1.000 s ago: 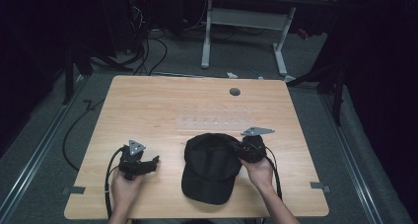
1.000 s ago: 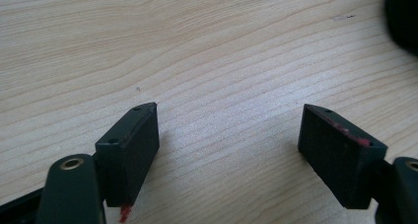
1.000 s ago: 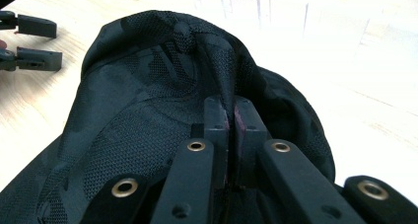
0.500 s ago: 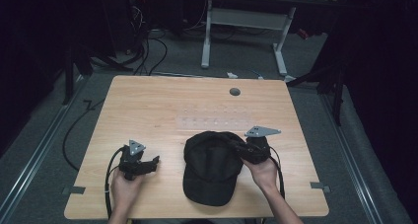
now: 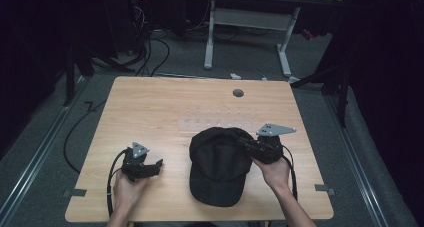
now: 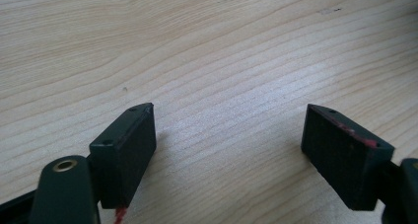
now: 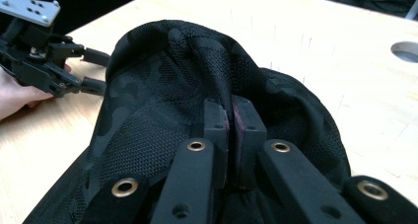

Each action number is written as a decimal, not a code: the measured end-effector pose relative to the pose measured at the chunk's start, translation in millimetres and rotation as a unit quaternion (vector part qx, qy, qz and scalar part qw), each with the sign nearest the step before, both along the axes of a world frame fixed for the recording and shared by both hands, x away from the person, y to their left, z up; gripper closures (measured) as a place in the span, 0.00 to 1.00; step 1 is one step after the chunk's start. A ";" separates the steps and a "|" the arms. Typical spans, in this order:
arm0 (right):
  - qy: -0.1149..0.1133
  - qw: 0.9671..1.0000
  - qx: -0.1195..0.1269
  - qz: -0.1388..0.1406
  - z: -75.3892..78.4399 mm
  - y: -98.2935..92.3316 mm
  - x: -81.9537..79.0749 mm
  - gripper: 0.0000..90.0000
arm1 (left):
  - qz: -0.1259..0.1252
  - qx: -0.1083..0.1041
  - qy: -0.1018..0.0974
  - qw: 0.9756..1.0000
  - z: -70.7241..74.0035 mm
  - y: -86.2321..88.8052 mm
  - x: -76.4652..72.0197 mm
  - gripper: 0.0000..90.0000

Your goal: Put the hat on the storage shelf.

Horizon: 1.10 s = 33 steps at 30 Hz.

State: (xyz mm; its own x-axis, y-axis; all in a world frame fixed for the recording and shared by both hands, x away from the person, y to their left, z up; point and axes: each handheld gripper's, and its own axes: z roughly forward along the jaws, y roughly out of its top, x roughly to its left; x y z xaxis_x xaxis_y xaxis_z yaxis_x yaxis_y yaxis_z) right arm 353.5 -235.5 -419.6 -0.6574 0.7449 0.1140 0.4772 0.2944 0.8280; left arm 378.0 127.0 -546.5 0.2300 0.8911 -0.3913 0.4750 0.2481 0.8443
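A black mesh cap lies on the wooden table, brim toward the person. My right gripper comes in from the right and is shut on a fold of the cap's crown. In the right gripper view its jaws pinch the cap fabric together, pulling the crown up into a ridge. My left gripper rests low over the table to the left of the cap, apart from it. It stands open with only bare wood between the jaws. The left gripper also appears beyond the cap.
A round cable hole sits near the table's far edge. A faint clear strip lies on the wood just beyond the cap. Cables and a second desk's white frame stand on the floor behind.
My right gripper has risen and shifted slightly right with the pinched crown, lifting that part of the cap. The left gripper has stayed in place.
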 end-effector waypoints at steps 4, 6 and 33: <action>-0.008 1.000 0.005 0.003 5.8 -3.1 -2.5 0.96 | -0.005 0.008 0.014 1.000 2.5 -0.2 1.4 0.26; -0.014 1.000 0.006 0.004 8.5 -4.2 -3.7 0.96 | -0.006 0.009 0.026 1.000 4.5 -1.3 2.1 0.26; -0.050 0.998 0.008 0.035 13.9 -1.7 -3.0 0.97 | -0.218 -0.170 0.080 0.958 79.2 -51.4 -28.4 0.17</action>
